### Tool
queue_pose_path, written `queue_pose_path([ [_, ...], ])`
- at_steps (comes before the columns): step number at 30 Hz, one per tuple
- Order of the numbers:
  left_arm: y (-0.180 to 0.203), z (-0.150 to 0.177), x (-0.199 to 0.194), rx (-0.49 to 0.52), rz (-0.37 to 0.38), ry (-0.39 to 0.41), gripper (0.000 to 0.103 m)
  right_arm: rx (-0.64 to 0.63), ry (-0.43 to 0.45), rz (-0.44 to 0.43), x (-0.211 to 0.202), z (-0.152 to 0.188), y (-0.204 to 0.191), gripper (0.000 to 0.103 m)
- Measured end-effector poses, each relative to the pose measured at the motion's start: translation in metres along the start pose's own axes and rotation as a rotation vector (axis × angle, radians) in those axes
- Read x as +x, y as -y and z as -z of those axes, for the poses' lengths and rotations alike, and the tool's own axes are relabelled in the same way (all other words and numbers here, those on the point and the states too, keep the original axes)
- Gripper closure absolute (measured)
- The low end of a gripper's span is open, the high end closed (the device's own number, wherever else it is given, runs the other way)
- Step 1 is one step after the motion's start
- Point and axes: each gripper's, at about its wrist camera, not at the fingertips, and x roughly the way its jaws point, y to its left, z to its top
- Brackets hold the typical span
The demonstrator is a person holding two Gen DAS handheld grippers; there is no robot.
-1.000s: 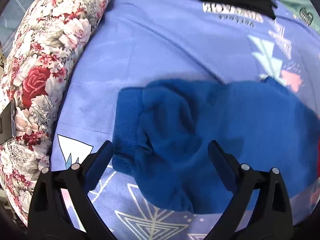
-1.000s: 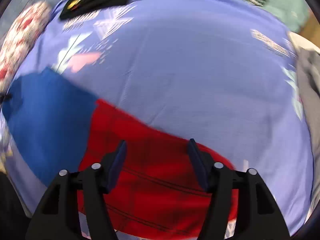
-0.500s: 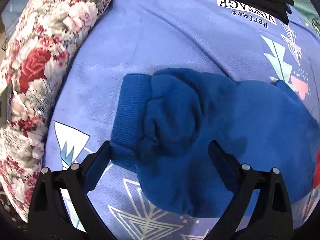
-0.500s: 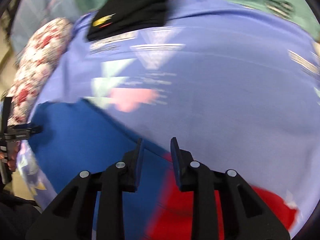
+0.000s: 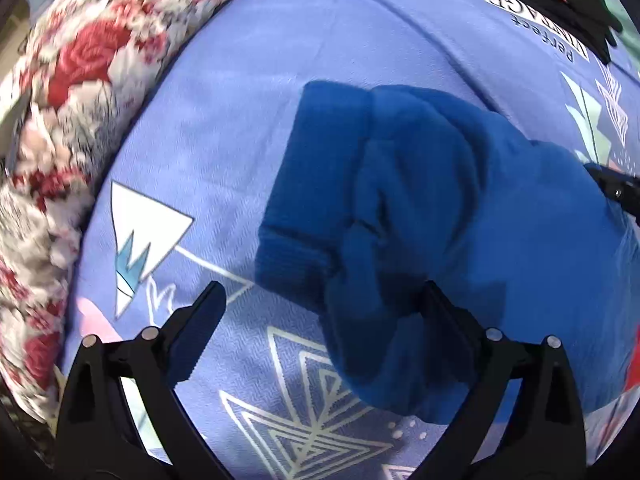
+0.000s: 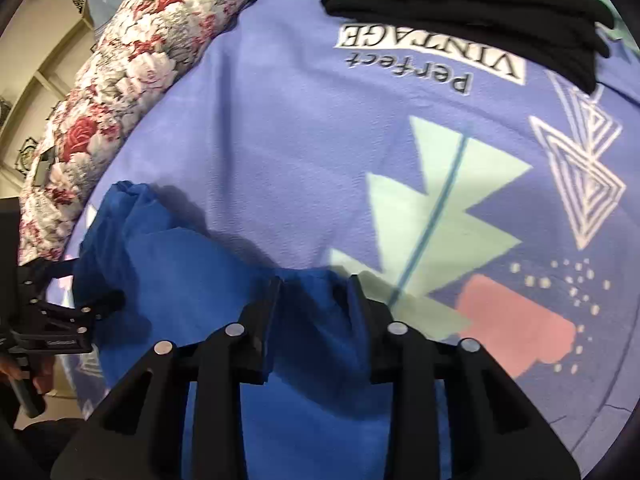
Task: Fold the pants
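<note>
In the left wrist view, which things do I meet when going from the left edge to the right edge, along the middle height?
Floral red-and-white quilt → lilac printed bedsheet → ribbed cuff of the blue fleece pants → black tip of the right gripper.

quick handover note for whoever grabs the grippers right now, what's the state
Left gripper: open, poised over the cuff end of the blue pants, gripping nothing.
Right gripper: its jaws have just been closing, with a fold of the pants' far edge between them; whether the pads actually press on it I cannot tell.
Pants lie bunched on the purple bedspread; folded black clothes sit at the far side.
Done: no neat fold shows so far.
Left: probably secure both ends, flatten, fold.
</note>
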Motion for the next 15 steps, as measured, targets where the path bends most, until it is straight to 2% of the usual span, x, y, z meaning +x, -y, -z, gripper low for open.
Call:
queue_pose_path([
  [1, -0.002, 0.0, 0.002, -0.015, 0.009, -0.009, 0.004, -0.017, -0.01, 0.017, 0.002, -0.002, -0.003, 0.092],
  [3, -0.004, 0.0, 0.004, -0.033, 0.019, -0.019, 0.004, -0.055, -0.001, 0.041, 0.0, -0.004, -0.008, 0.096],
  [4, -0.005, -0.001, 0.005, -0.035, 0.021, -0.019, 0.004, -0.062, 0.051, 0.078, -0.008, -0.007, -0.008, 0.097],
  [6, -0.006, -0.003, 0.006, -0.028, 0.017, -0.006, 0.004, 0.009, 0.101, 0.076, -0.018, -0.011, 0.001, 0.097],
  [8, -0.004, -0.003, 0.01, -0.014, 0.001, -0.006, 0.002, -0.029, 0.084, 0.131, -0.007, -0.008, -0.001, 0.097],
  [9, -0.005, -0.005, 0.011, -0.013, -0.003, -0.009, 0.002, -0.061, 0.078, 0.16, -0.001, -0.004, -0.004, 0.096],
  [11, -0.006, -0.007, 0.01, -0.014, -0.007, -0.016, 0.002, -0.075, 0.123, 0.189, 0.002, 0.0, -0.008, 0.093],
  [13, -0.003, -0.01, 0.005, -0.004, -0.016, -0.013, 0.002, 0.002, 0.141, 0.185, -0.01, 0.0, -0.001, 0.074],
  [15, -0.003, -0.012, -0.007, 0.007, -0.013, 0.02, 0.003, 0.078, 0.195, 0.195, -0.034, 0.006, 0.01, 0.065],
])
